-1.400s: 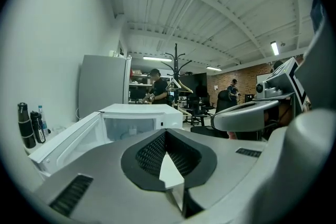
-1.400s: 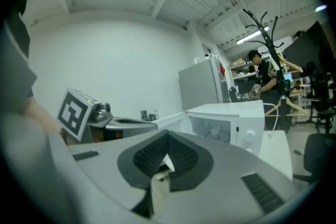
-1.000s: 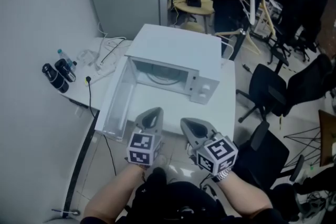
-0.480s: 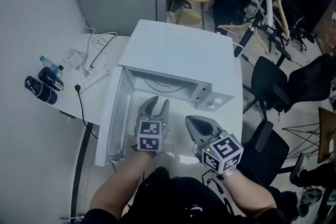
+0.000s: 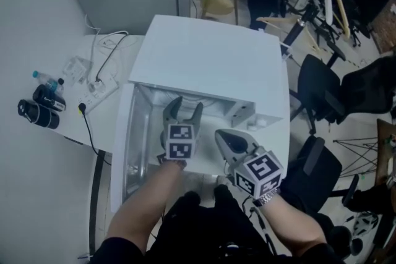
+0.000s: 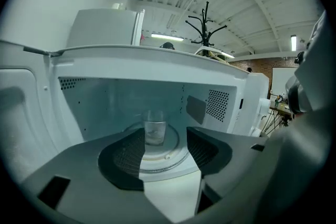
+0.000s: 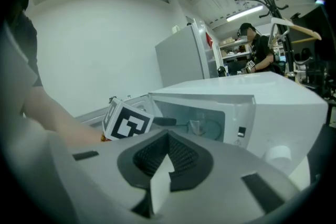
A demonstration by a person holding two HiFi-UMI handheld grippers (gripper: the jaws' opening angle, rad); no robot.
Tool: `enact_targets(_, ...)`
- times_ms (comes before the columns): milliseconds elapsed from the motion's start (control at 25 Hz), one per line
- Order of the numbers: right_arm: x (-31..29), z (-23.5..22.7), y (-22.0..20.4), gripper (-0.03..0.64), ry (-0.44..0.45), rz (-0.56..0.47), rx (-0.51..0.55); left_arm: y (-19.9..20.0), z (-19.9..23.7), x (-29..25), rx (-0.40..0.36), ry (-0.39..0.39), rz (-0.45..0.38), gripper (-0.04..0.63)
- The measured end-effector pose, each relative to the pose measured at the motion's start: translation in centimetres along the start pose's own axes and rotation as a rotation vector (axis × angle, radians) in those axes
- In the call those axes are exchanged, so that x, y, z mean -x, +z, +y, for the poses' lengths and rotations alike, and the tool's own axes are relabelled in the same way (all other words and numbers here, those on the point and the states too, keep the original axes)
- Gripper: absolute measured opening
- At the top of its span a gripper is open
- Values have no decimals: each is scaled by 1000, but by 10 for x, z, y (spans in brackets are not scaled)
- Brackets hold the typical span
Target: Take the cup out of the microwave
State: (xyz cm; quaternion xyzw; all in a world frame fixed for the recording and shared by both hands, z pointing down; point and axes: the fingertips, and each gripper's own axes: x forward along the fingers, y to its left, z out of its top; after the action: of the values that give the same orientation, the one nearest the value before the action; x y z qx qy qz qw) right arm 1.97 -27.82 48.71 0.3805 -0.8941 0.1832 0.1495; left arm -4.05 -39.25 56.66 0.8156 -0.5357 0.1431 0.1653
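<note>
One cup (image 6: 155,131): clear glass, upright on the round turntable (image 6: 157,157) inside the microwave (image 5: 210,55). It is farther in than the left jaws, in line with the gap between them, and untouched.
Left gripper (image 5: 185,107): at the mouth of the cavity, with jaws apart and opening and nothing between the pads.
Right gripper (image 5: 223,136): nearer, just right of the left one and outside the cavity. Its jaws are closed together and empty.
Door (image 5: 124,145): swung open to the left.
Table (image 5: 74,123): white. The microwave stands on it, with a power strip (image 5: 93,88) and a bottle (image 5: 48,78) to the left.
</note>
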Motion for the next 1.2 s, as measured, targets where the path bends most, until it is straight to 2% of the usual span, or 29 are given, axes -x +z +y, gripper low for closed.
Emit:
enact_targets(280,-20,-16,-12,6,36,32,-26,-7,14,-38,-27,39,41,247)
enact_targets(440,-27,-18,-18,6,47,36,-43,-3,21,-59,-46,46,36,322)
enact_targets(680,-29,-21,-28,6,48,47,-60,-5,22,-84,-53,39,48,348)
enact_targets(1000,-27,-24,-37,6,40,53,-74,-4,26,-103,-47,51,39,347)
enact_targets(1200,-26,-23,-39,6,34,53,-80,-14,32,-109,-45,68,69,347)
